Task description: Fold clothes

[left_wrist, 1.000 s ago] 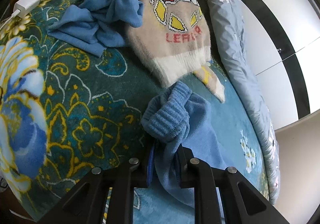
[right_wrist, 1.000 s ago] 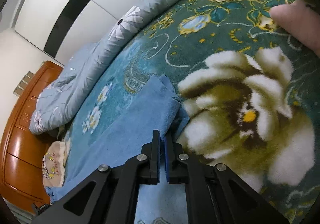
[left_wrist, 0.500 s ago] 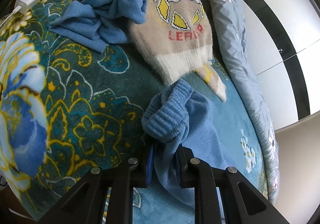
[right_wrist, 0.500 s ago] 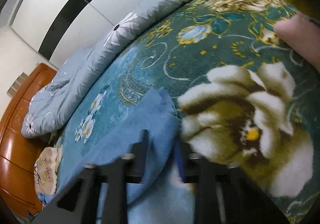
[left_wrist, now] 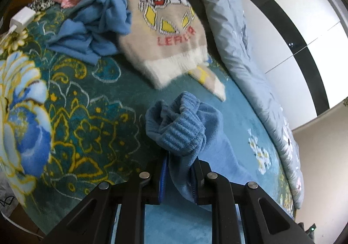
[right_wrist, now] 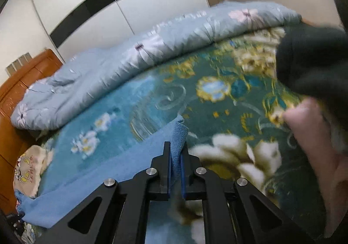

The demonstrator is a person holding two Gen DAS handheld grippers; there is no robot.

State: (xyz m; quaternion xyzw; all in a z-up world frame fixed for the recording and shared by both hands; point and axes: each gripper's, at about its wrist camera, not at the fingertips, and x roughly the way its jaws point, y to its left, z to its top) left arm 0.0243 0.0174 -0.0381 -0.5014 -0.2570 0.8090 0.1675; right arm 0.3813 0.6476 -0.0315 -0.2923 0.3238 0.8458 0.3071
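A blue fleece garment (left_wrist: 208, 148) lies stretched over the teal floral blanket (left_wrist: 71, 117). My left gripper (left_wrist: 179, 170) is shut on its bunched end just behind the ribbed cuff (left_wrist: 184, 128). In the right wrist view the same blue garment (right_wrist: 104, 170) runs off to the left, and my right gripper (right_wrist: 176, 157) is shut on its corner, lifted above the blanket (right_wrist: 217, 100).
A beige cartoon sweater (left_wrist: 171, 35) and a crumpled blue garment (left_wrist: 97, 26) lie at the far end, with a white charger (left_wrist: 21, 18) at left. A rolled grey floral duvet (right_wrist: 152, 46) lines the bed's edge. A person's hand (right_wrist: 315, 141) and dark sleeve (right_wrist: 313, 59) are at right.
My right gripper has lifted and swung up with the blue corner, so the view now shows the wall and duvet. The left gripper still holds the cuff end and has barely moved.
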